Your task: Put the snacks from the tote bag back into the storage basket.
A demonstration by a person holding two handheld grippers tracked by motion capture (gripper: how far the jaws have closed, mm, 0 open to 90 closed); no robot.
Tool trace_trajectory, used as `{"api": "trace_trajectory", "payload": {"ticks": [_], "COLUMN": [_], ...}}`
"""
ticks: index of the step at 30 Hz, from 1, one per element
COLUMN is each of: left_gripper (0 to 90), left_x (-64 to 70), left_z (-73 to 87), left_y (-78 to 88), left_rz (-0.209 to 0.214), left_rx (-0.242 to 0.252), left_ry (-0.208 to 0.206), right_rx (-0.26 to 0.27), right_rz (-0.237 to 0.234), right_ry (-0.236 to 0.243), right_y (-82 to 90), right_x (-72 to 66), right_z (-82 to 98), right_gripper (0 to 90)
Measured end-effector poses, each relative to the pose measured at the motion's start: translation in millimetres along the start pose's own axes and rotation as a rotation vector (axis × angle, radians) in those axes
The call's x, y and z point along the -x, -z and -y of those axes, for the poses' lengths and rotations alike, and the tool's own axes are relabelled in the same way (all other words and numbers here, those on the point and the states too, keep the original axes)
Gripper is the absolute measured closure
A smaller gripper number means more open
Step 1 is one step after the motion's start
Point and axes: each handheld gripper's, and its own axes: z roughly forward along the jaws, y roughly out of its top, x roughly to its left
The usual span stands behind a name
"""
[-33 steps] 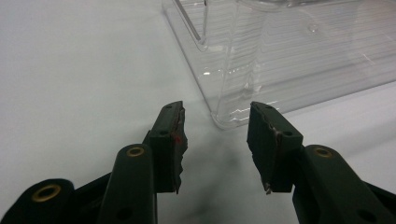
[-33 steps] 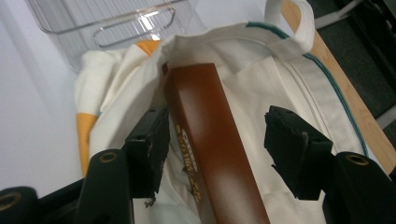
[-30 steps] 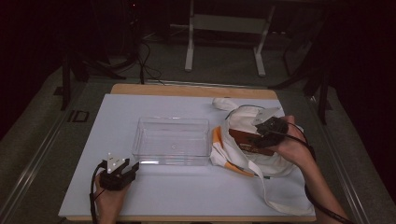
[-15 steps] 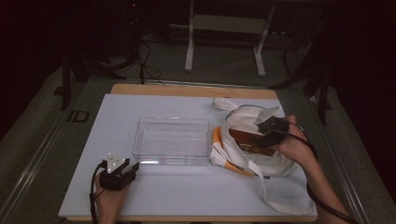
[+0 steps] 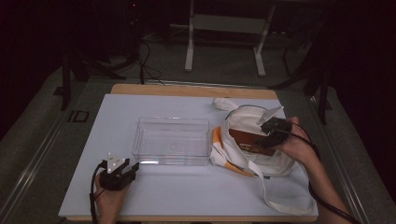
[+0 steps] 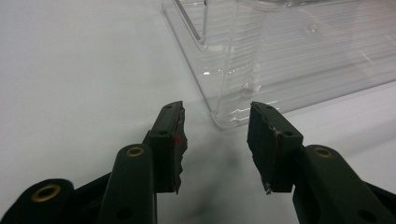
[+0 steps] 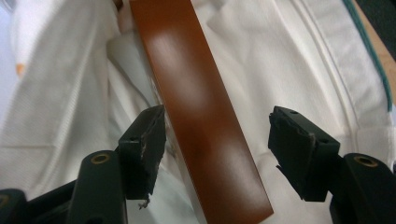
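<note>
High view: the left gripper rests spread on the bench near the clear box; the right gripper, spread, hovers over a brown box in the white bag.

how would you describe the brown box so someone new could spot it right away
Start at the clear bin mid-table, then look right to the white cloth bag. The brown box lies in the bag's open mouth, between the open fingers of the right gripper. It is the one glossy, hard, reddish-brown thing among white cloth.

Both grippers black, left gripper topped by a grey three-cornered plate; brass-ringed screw holes; black cables trailing.
</note>
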Motion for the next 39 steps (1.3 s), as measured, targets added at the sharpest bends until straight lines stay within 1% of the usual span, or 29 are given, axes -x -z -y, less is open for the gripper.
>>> {"api": "trace_trajectory", "payload": {"ticks": [4,8,16,18,22,23,24,27,29,34,37,39], "left_gripper": [56.4,56.1,56.1,56.1,56.1,56.1,56.1,56.1,56.1,56.1,56.1,56.0], "left_x": [0.0,0.1,0.1,0.1,0.1,0.1,0.1,0.1,0.1,0.1,0.0,0.0], "left_z": [0.0,0.0,0.0,0.0,0.0,0.0,0.0,0.0,0.0,0.0,0.0,0.0], "left_y": [0.0,0.1,0.1,0.1,0.0,0.1,0.1,0.0,0.0,-0.1,0.0,-0.1], "left_rz": [-0.001,-0.003,-0.002,-0.002,-0.002,-0.002,-0.002,-0.002,-0.002,-0.001,-0.002,-0.001], "left_rx": [0.0,0.0,0.001,0.001,0.0,0.0,0.0,0.0,0.0,0.0,0.0,-0.001], "left_ry": [0.0,0.0,0.001,0.0,0.0,-0.001,0.0,0.0,0.0,0.0,0.0,0.0], "right_rx": [-0.023,-0.036,-0.063,-0.071,-0.09,-0.093,-0.094,-0.12,-0.124,-0.13,-0.145,-0.165], "right_rz": [-0.002,-0.016,-0.038,-0.05,-0.066,-0.073,-0.08,-0.094,-0.111,-0.124,-0.129,-0.127], "right_ry": [-0.012,-0.02,-0.059,-0.07,-0.07,-0.081,-0.081,-0.078,-0.08,-0.074,-0.06,-0.054], "right_y": [-3.7,-7.0,-14.4,-16.2,-19.9,-21.0,-22.1,-27.5,-30.1,-33.1,-36.3,-38.3], "right_x": [2.5,5.2,13.4,15.1,18.1,18.4,19.2,20.8,22.0,24.6,25.3,25.4], "right_z": [3.6,6.6,13.8,15.8,19.0,19.6,20.2,22.3,23.1,24.0,24.3,24.2], "right_gripper": [34.9,33.8,33.5,32.8,31.9,31.6,31.5,30.1,29.8,29.0,28.9,28.7]}}
